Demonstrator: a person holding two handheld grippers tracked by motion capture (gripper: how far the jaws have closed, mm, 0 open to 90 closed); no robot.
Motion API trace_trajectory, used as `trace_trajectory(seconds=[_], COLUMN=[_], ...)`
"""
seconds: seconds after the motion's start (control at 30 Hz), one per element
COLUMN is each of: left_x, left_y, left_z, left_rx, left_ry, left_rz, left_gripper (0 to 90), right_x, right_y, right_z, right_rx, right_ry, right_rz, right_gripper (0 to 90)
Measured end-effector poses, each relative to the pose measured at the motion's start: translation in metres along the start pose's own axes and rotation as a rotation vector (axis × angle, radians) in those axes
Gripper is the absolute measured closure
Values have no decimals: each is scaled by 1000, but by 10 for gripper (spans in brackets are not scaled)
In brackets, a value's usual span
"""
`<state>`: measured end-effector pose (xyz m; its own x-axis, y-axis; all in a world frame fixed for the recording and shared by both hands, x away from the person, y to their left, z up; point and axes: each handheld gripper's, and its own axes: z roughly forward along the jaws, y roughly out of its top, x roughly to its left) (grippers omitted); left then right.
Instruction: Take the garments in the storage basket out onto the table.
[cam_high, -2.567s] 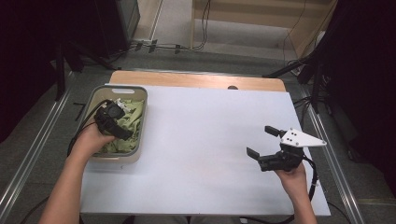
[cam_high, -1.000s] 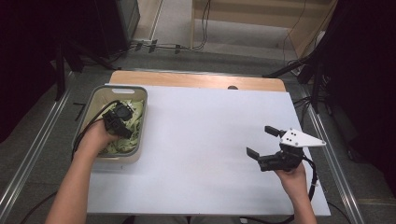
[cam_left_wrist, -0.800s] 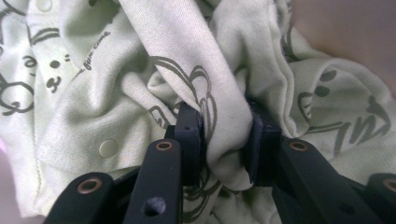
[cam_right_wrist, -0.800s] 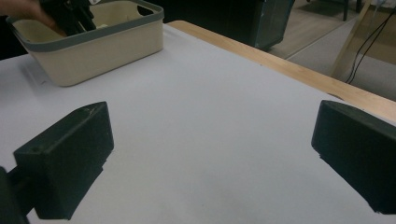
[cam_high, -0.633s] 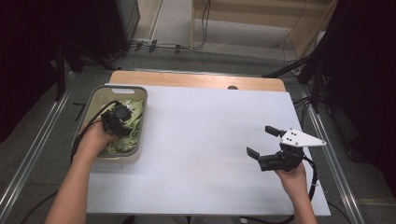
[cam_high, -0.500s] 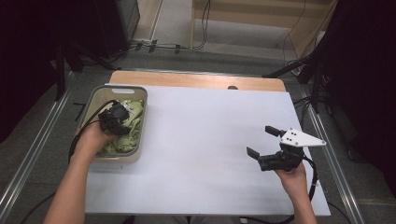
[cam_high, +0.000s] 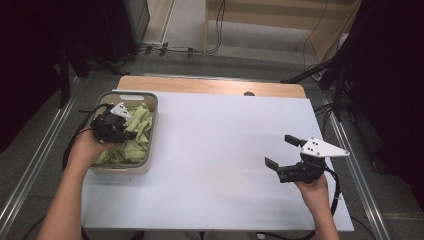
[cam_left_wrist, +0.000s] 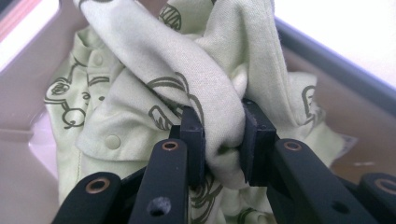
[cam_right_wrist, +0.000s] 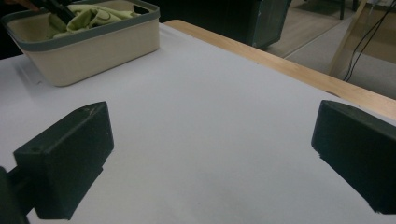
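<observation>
The left claw (cam_left_wrist: 219, 140) is clamped on a thick fold of a pale green garment (cam_left_wrist: 154, 88), printed with dark line drawings and set with snap buttons. The garment lies bunched inside the beige bin (cam_high: 150, 107), which stands at the tabletop's (cam_high: 215, 150) far left.

The main risk, as I judge it, lies in the bunching. The pinched fold is only one ridge of a tangled heap, so a lift could drag the whole mass up against the bin's wall. The bin looks light and might tip or slide toward the tabletop's left edge, which it stands near. The pads hold the fold near their tips, so cloth this soft could also slip free under its own weight. The cable (cam_high: 75, 135) trailing from the left claw loops just outside the bin and could catch on its rim.

The right claw (cam_high: 285, 152) hangs with its jaws spread wide and nothing between them, well apart from the bin, over the tabletop's near right part. Between it and the bin the white surface is bare, so nothing blocks a path for laying the garment out. Beyond the bin, a strip of wood (cam_high: 210, 86) runs along the far edge.
</observation>
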<state>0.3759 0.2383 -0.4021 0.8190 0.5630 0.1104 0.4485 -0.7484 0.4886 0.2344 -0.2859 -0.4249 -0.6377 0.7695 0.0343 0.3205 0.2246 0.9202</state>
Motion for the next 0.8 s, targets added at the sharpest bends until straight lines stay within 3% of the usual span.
trace_trajectory(seconds=[0.13, 0.3, 0.53, 0.8], left_x=[-1, -1, 0, -3], left_y=[-1, -2, -3, 4], left_z=[-5, -14, -30, -39], left_rx=[-36, -104, -249, -331], left_ry=[-8, -48, -121, -156], left_rz=[5, 11, 4, 24], left_gripper=[750, 752, 756, 757], right_x=[0, 0, -1, -1], right_y=[0, 0, -1, -1], right_z=[0, 0, 0, 0], right_rx=[1, 1, 0, -1], right_ry=[0, -2, -2, 0], right_rz=[2, 5, 5, 7], right_gripper=[0, 0, 0, 0])
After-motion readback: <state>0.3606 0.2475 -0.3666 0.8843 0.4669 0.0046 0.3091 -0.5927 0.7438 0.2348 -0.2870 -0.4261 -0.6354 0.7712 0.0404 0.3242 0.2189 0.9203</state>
